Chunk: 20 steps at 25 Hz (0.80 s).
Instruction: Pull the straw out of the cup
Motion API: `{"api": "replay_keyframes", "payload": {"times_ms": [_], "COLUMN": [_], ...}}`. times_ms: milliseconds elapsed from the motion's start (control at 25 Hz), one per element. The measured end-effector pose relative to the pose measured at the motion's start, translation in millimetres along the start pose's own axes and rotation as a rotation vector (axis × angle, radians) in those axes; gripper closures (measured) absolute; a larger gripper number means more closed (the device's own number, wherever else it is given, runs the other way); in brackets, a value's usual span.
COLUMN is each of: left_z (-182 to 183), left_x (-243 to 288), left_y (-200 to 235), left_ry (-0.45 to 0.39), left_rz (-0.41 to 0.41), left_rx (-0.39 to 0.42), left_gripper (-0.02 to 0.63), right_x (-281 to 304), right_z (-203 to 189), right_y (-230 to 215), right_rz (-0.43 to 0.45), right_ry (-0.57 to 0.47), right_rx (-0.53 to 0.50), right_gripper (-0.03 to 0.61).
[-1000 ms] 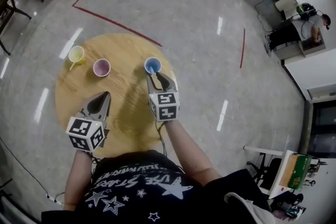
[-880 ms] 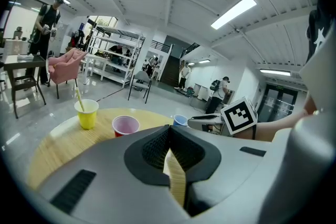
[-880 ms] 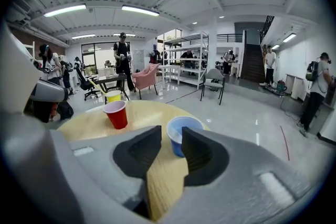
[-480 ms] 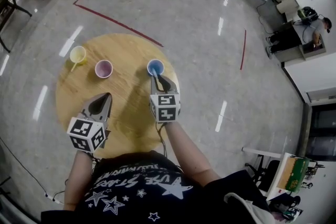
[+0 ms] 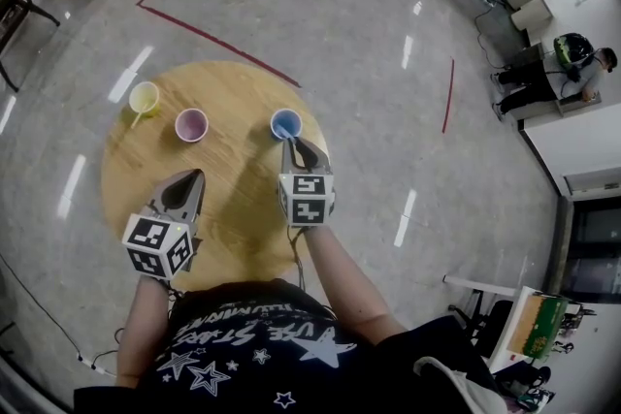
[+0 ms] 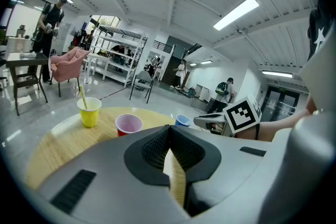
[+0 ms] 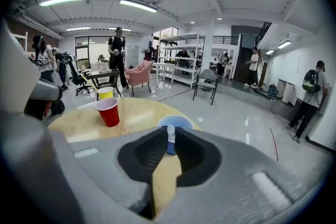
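A blue cup [image 5: 285, 123] stands near the right rim of the round wooden table [image 5: 238, 218]. A pale straw [image 7: 170, 132] rises from the blue cup [image 7: 176, 122]. My right gripper [image 5: 294, 146] reaches to the cup's near side. Its jaws are closing, and in the right gripper view the right gripper [image 7: 170, 139] has the straw pinched between its tips. My left gripper [image 5: 188, 179] hovers over the table's near left, away from the cups. In its own view the left gripper [image 6: 169, 132] is shut with nothing in it.
A pink cup [image 5: 191, 124] and a yellow cup [image 5: 144, 98] with its own straw [image 6: 82, 96] stand to the left of the blue one. Grey floor with red tape lines surrounds the table. Chairs, shelves and people are far off.
The right gripper's jaws have narrowed from wide open onto the straw at the blue cup. Both hands stayed almost in place. The cups have not moved.
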State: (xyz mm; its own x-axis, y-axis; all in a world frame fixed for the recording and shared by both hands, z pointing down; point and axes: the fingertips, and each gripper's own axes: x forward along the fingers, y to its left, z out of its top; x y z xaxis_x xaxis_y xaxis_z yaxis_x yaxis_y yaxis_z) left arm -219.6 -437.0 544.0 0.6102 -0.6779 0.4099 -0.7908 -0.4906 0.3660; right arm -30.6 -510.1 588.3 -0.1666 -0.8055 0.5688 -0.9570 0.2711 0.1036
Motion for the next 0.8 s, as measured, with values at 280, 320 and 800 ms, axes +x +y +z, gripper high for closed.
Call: {"api": "replay_keyframes", "payload": {"times_ms": [280,320,800], "left_z": [-5.1,-6.0,-10.7], "left_x": [-11.5,-13.9,-47.5], "left_y": [-12.3,-16.4,-78.6], "left_ry": [-0.016,-0.02,-0.08], "left_rz": [0.012,0.014,0.044], "left_rx": [0.008,0.009,0.039], "left_gripper": [0.609,0.609,0.609], "right_x": [-22.2,-27.6,-105.8], "right_z": [9.9,10.4,18.4], "right_y": [2.3,2.6,-16.5], "right_rz": [0.006,0.011,0.033], "right_ry": [-0.044,-0.052,-0.178], "right_rx": [0.01,0.014,0.044], "right_gripper": [0.538,0.538,0.538]}}
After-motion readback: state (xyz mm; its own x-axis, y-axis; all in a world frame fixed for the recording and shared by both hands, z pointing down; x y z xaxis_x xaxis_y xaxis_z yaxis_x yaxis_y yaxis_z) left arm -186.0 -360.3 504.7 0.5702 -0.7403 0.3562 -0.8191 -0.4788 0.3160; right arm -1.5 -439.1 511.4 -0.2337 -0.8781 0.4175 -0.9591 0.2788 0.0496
